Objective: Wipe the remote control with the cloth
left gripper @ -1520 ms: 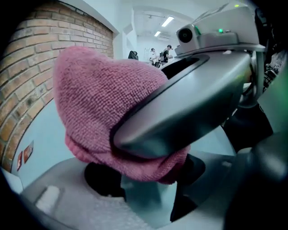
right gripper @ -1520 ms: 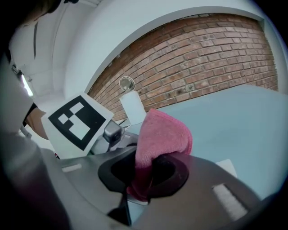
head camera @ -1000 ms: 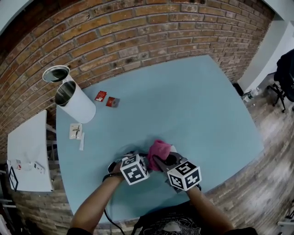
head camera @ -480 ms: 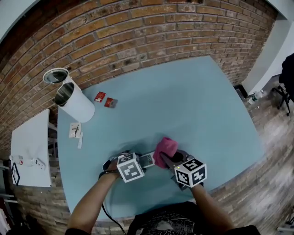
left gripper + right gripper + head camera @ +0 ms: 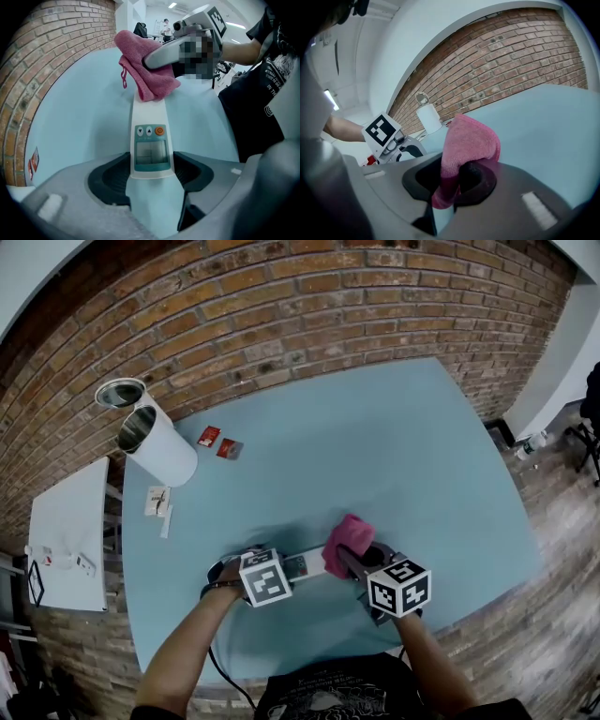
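Observation:
A white remote control (image 5: 149, 140) with a small screen and an orange button lies on the blue table (image 5: 394, 446), and my left gripper (image 5: 151, 174) is shut on its near end. In the head view the remote (image 5: 305, 565) runs between the two grippers. A pink cloth (image 5: 143, 70) is bunched over the remote's far end. My right gripper (image 5: 454, 180) is shut on that cloth (image 5: 466, 145), which shows as a pink lump (image 5: 348, 535) ahead of the right gripper (image 5: 352, 559). My left gripper (image 5: 246, 570) sits at the remote's left end.
A white cylinder bin (image 5: 155, 444) lies tipped at the table's back left, its lid (image 5: 120, 393) beside it. Two small red packets (image 5: 217, 442) and a white packet (image 5: 157, 502) lie near it. A white side table (image 5: 66, 540) stands at the left; a brick wall behind.
My right gripper has slid the pink cloth to the right along the remote, uncovering more of its white body. The left gripper has kept its place on the remote.

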Tool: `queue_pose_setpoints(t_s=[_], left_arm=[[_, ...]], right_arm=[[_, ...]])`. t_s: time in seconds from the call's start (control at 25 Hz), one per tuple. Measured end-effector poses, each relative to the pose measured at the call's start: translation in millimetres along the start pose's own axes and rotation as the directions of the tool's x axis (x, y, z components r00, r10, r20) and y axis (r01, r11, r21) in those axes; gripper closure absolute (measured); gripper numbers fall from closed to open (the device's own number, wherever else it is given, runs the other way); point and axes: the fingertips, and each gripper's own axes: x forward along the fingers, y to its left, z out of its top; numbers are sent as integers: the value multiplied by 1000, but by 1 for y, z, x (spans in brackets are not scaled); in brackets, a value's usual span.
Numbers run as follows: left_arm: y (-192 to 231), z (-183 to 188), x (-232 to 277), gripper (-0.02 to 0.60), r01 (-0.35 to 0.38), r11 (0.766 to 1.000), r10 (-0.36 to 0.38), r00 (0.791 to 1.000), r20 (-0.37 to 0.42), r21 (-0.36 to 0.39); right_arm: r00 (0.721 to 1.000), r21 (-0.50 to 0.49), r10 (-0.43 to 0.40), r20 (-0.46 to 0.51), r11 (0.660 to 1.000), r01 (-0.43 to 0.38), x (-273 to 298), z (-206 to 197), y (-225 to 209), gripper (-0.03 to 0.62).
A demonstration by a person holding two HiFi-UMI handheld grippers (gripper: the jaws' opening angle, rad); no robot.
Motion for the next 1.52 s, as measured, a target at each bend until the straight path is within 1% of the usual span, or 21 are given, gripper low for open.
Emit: queue_pose_setpoints(t_s=[0.2,0.36,0.48,0.56,0.72,0.92,1.08,1.2,1.4,1.52], left_arm=[[0,-1,1,291,-6,1000,6,999,-35,-11],[0,-2,2,291,-5,1000,4,997,-82,-13],[0,-2,1,291,-5,1000,3,995,-97,-17],[0,-2,1,291,-6,1000,4,995,-103,-22],[1,-1,1,291,-7,1000,5,993,-121,-22],[3,-3,0,291,-12,1000,9,991,-135,-24],[2,-5,2,291,-9,1000,5,988,-154,-25],[3,-6,2,293,-10,1000,6,990,-141,-27],[4,-3,1,298,-17,999,15,997,-76,-28],[5,-3,-1,299,-18,999,16,999,-50,-33]], right_arm=[[1000,17,-19,22,1000,18,-7,5,-18,530],[997,52,-39,74,998,36,-12,17,-35,531],[992,53,-67,111,997,62,-12,26,-47,531],[989,36,-82,127,996,78,-8,31,-53,531],[987,-38,-90,129,995,96,6,33,-59,531],[993,-73,-55,104,995,62,14,25,-51,531],[994,-79,-58,91,995,66,10,16,-46,531],[994,-85,-71,85,993,79,7,13,-43,531],[988,-72,-119,98,989,126,-3,5,-41,531],[984,-61,-146,107,986,153,-9,0,-38,530]])
